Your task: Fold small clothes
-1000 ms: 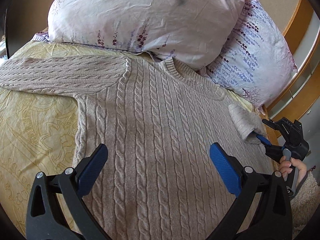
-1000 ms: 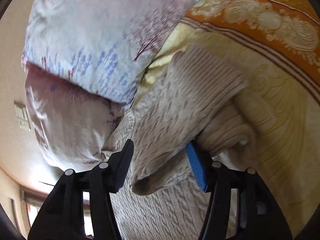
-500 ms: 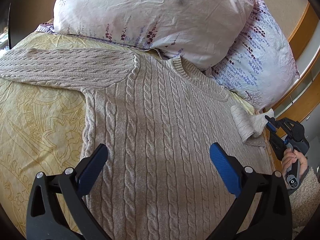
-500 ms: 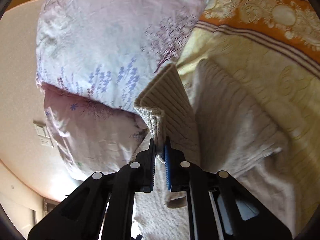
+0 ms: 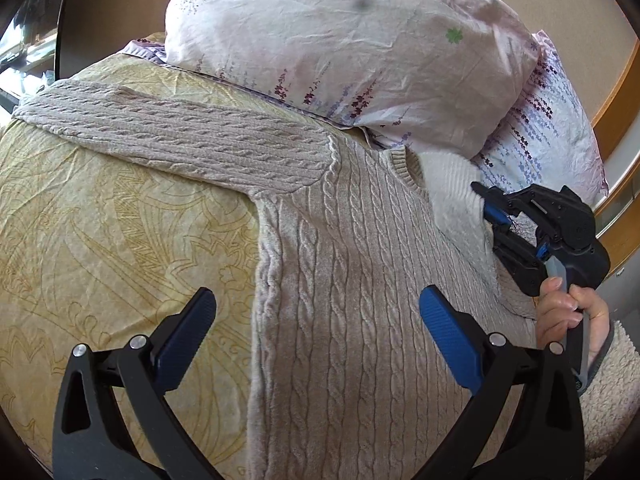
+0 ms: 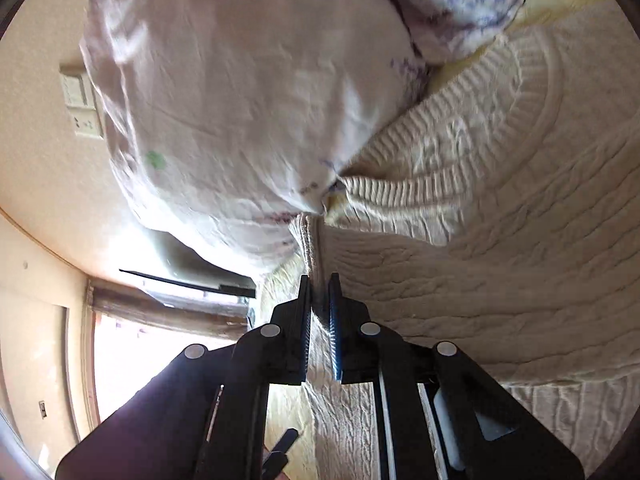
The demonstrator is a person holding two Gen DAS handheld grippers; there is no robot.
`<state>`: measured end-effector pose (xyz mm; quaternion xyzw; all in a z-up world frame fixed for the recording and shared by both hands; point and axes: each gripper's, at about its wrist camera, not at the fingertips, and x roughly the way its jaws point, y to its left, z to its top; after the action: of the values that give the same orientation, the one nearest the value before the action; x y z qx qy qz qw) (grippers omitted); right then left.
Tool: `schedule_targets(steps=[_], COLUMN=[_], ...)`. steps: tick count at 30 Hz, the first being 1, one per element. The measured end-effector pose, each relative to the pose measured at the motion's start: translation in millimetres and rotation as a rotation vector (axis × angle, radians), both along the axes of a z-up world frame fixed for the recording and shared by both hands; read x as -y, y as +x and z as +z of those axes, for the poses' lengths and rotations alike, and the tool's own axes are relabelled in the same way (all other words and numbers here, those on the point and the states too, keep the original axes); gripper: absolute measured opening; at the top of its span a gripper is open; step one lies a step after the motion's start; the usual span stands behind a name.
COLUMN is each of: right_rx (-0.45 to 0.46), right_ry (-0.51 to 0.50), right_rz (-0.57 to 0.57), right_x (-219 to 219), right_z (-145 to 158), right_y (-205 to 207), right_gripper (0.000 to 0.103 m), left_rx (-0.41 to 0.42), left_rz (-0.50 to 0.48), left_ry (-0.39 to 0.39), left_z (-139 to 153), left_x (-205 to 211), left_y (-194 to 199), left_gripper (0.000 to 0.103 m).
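Observation:
A beige cable-knit sweater [image 5: 352,264] lies flat on the yellow bedspread [image 5: 120,240], its left sleeve [image 5: 168,136] stretched out to the left. My left gripper [image 5: 316,328] hangs open above the sweater's left edge, nothing between its blue pads. My right gripper [image 5: 486,204] is shut on the sweater's right sleeve cuff [image 5: 452,188], lifted over the sweater's chest near the collar. In the right wrist view the cuff [image 6: 314,256] is pinched between that gripper's [image 6: 319,292] pads, with the sweater body [image 6: 500,240] below.
Two floral pillows [image 5: 352,48] lie against the head of the bed, just past the collar. A wooden bed frame [image 5: 616,92] runs along the right. A person's hand [image 5: 568,312] holds the right gripper's handle. A wall switch [image 6: 82,100] and window [image 6: 160,352] show behind.
The right gripper closed on the right sleeve cuff at the bed's right edge, then carried it left over the sweater toward the collar. The left gripper drifted toward the sweater's left edge, still open.

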<state>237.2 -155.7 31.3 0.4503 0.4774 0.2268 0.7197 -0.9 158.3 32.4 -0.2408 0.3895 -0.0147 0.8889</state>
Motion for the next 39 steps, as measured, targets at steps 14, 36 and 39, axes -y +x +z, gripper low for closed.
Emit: schedule_targets(steps=[14,36,39], right_rx=[-0.085,0.079,0.029], right_ry=[-0.1,-0.385,-0.373], right_rz=[0.067,0.355,0.324], right_x=[-45.9,-99.7,-83.7], right_z=[-36.5,8.8,1.1], right_y=[-5.1,-51.5,-61.7], right_gripper=[0.009,0.086,0.086], left_rx=[-0.019,-0.047,-0.039], left_rz=[0.162,0.292,0.345], left_ry=[-0.009,-0.316,-0.429], left_z=[-0.5,-23.8,-37.7], left_x=[-65.5,-137.9,-151.5], left_y=[-6.6,47.8,52.0], left_gripper=[0.101,0.101,0.097])
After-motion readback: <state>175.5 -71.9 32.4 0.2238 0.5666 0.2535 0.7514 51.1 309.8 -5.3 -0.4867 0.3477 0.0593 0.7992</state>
